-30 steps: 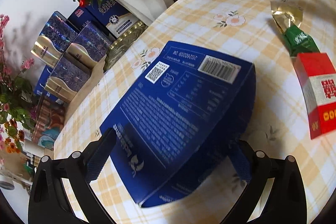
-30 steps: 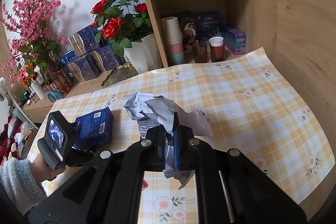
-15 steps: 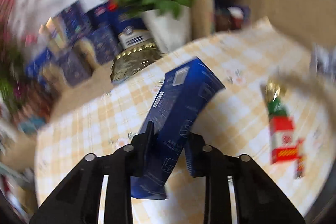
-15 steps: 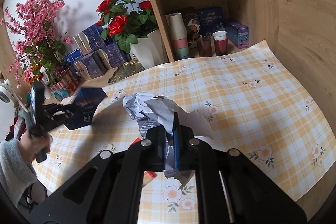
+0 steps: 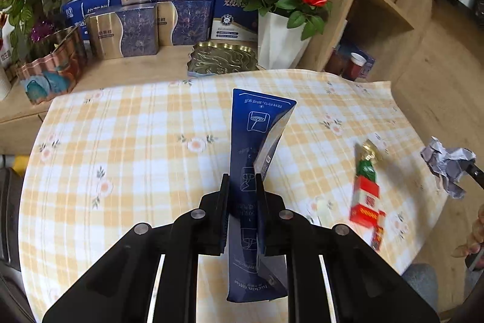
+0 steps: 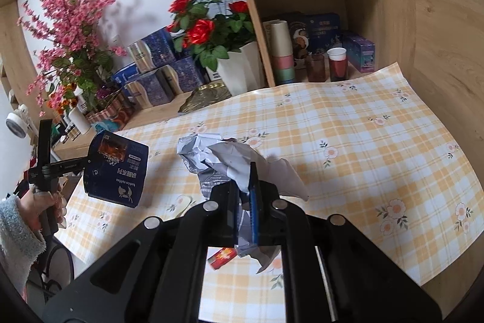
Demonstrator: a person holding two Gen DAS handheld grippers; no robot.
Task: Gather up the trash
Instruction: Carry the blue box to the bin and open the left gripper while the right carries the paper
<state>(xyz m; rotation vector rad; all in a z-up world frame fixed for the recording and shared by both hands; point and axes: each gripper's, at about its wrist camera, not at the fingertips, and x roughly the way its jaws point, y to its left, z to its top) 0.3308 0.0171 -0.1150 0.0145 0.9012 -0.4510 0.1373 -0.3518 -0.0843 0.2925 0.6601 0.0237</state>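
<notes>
Between closing left tongs (image 5: 242, 186), blue box (image 5: 257, 141); right tongs (image 6: 245, 196) pinching crumpled paper (image 6: 217, 156)

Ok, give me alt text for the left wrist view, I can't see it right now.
The left gripper is closing on a flattened blue coffee box, lifted above the checked tablecloth. To its right lie a red and green wrapper and crumpled grey paper.

Glossy blue carton (image 5: 257, 141), crumpled matt paper (image 6: 224, 159) (grey-white), smooth checked tablecloth (image 5: 136, 147)

2 wrist fisheyes, shared checked tablecloth (image 5: 121, 156)
</notes>
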